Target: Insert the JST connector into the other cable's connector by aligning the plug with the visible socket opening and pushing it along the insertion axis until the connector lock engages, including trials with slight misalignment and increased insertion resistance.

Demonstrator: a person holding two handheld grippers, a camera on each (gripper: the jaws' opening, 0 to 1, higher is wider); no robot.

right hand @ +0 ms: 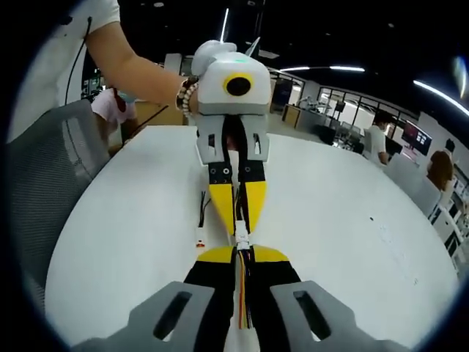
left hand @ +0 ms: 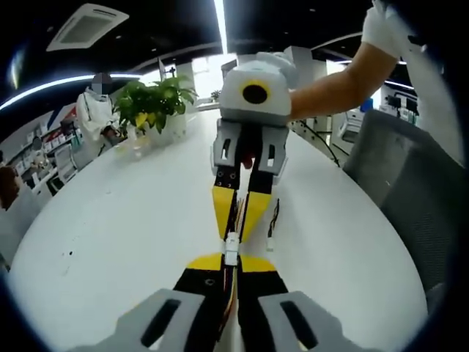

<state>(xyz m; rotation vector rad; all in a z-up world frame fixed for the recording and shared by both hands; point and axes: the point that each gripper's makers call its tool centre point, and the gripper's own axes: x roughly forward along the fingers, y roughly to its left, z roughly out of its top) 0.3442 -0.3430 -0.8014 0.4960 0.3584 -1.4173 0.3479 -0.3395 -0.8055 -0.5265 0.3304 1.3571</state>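
Holding both tongs, left (left hand: 231, 273) and right (right hand: 242, 265), clamped on their cables tip to tip above the counter (left hand: 132, 220), I judge the white connectors (left hand: 231, 248) meet between them, so I should push squarely along the axis.

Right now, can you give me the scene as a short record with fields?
surface: white table
left tool: shut on its cable, wires running back between the jaws
right tool: shut on its cable, tip to tip with the left tool
white connector: at the point where both tools meet; lock state cannot be told
spare cable: loose on the table beside the tools
potted plant: far end of the table
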